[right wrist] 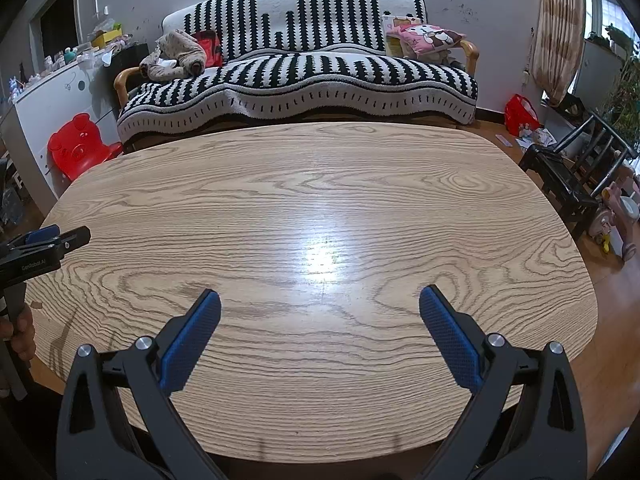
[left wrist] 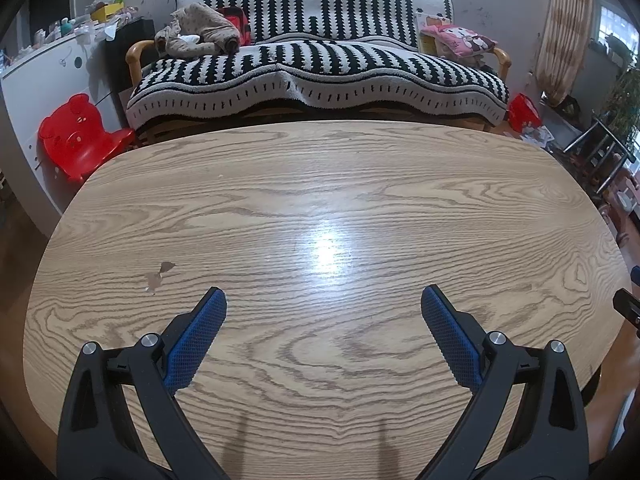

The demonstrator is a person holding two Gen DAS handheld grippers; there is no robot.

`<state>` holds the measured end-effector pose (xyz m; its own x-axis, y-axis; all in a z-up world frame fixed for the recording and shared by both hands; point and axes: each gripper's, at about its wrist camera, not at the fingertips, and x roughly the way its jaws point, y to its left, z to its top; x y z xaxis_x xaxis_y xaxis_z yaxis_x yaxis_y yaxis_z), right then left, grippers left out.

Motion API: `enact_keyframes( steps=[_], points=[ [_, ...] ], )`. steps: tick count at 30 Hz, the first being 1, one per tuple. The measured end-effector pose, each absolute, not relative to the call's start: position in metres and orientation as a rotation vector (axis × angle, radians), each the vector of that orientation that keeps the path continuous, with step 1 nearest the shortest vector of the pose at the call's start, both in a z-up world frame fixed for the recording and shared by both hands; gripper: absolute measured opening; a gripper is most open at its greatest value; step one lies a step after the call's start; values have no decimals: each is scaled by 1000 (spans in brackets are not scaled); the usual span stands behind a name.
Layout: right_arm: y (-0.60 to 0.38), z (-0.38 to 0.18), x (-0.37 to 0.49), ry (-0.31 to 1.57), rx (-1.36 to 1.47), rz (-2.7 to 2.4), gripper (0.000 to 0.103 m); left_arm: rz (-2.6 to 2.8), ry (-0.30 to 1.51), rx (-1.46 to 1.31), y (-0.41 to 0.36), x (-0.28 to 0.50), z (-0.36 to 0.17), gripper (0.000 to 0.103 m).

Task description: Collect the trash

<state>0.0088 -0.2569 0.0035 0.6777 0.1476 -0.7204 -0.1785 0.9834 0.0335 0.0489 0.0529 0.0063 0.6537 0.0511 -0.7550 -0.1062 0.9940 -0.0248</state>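
I have both tools up over the near edge of the table, and both are empty. The left gripper has its blue pads spread wide with bare wood between them; the right gripper is just as wide apart, nothing in it either. I judge they are held level and side by side like this as a ready pose, looking the surface over before committing.

Trash? I see none on the tabletop. Just left of my left finger there is a small brown mark, maybe a chip in the veneer, maybe a scrap; I cannot tell which. Ahead of the fingers is only wood grain and a bright glare patch.

Room is generous: open board ahead and to both sides, and the rounded corners fall away well beyond the fingertips. From the right view the other tool sits far off to the left, well apart.

Past the far edge stands the striped sofa. Off beyond my right finger, on the floor near a red bag, lie loose papers, possibly the litter.
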Motion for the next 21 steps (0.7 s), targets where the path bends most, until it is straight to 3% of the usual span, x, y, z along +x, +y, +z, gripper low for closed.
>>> enact_keyframes(
  steps=[21],
  points=[
    [-259, 4, 9, 802, -40, 182, 96, 136, 854, -21, 53, 52, 5, 96]
  ],
)
